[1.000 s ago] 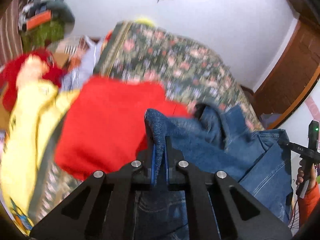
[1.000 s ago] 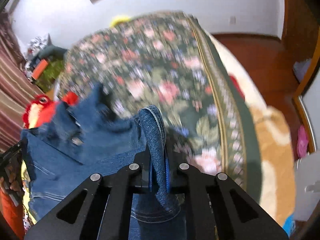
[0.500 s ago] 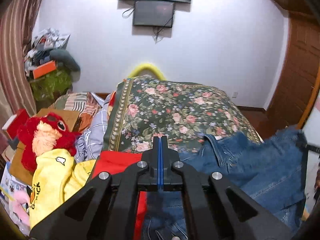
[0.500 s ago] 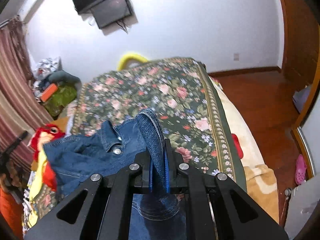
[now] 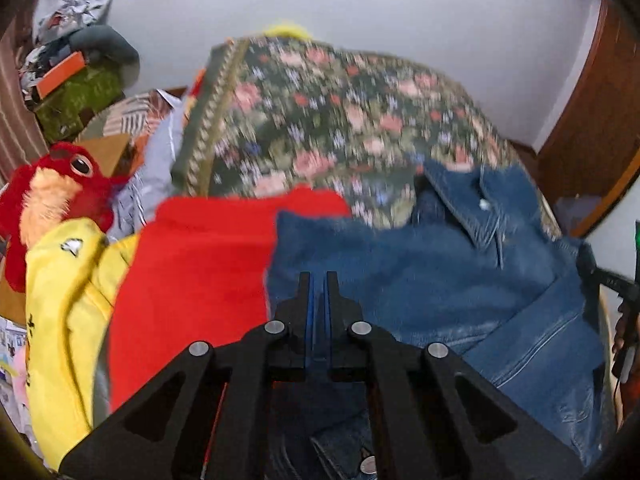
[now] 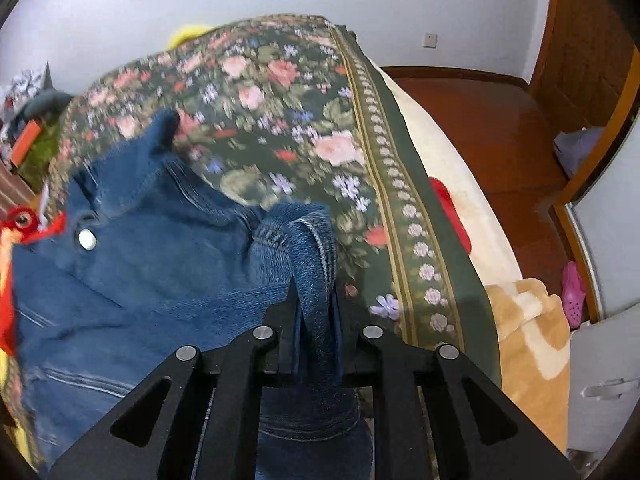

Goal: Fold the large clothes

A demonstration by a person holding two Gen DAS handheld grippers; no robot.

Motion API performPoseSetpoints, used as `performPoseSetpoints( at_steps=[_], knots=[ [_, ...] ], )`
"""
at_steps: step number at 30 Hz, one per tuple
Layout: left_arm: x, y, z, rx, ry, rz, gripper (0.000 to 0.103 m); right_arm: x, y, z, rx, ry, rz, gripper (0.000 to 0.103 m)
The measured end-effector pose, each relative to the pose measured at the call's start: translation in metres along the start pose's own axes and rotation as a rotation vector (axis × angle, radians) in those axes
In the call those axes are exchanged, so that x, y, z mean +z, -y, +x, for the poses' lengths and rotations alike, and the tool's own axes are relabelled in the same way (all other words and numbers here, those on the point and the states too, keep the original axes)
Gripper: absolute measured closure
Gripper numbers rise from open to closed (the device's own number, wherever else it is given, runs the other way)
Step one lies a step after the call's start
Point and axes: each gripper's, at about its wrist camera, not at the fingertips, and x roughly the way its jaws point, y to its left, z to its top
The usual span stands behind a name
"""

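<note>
A blue denim jacket (image 5: 440, 272) lies spread on the floral bedspread (image 5: 340, 112), collar toward the far end. My left gripper (image 5: 318, 280) is low over the jacket's left edge. Its jaws are shut, with a thin strip of denim pinched between them. In the right wrist view the jacket (image 6: 140, 260) spreads out to the left. My right gripper (image 6: 316, 284) has a thick fold of its hem standing up between the fingers. Those jaws are opening, and the fold still fills the gap. Both grippers point steeply down at the bed.
A red garment (image 5: 192, 272) lies against the jacket's left side, with a yellow garment (image 5: 60, 300) and a red plush toy (image 5: 52, 188) beyond it. The bedspread (image 6: 280, 100) ends at a cream blanket (image 6: 440, 168), then wooden floor (image 6: 500, 120). Clutter is stacked by the left wall.
Both grippers dipped toward the bed since half a second ago, and the wall screen has nearly left view. The jacket came down flatter onto the bedspread. The right jaws have widened slightly around the fold.
</note>
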Motion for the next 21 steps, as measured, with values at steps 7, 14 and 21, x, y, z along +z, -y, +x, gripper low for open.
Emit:
performPoseSetpoints(
  at_steps=[7, 14, 21],
  knots=[
    [-0.017, 0.011, 0.025, 0.095, -0.098, 0.043, 0.091, -0.012, -0.005, -0.018, -0.039, -0.021, -0.046, 0.077],
    [-0.022, 0.018, -0.012, 0.107, -0.047, 0.070, 0.047, -0.028, -0.020, -0.080, 0.040, 0.063, -0.042, 0.044],
    [-0.036, 0.030, -0.070, 0.131, 0.050, 0.117, 0.018, -0.050, -0.042, -0.143, 0.072, 0.122, -0.067, 0.025]
  ],
)
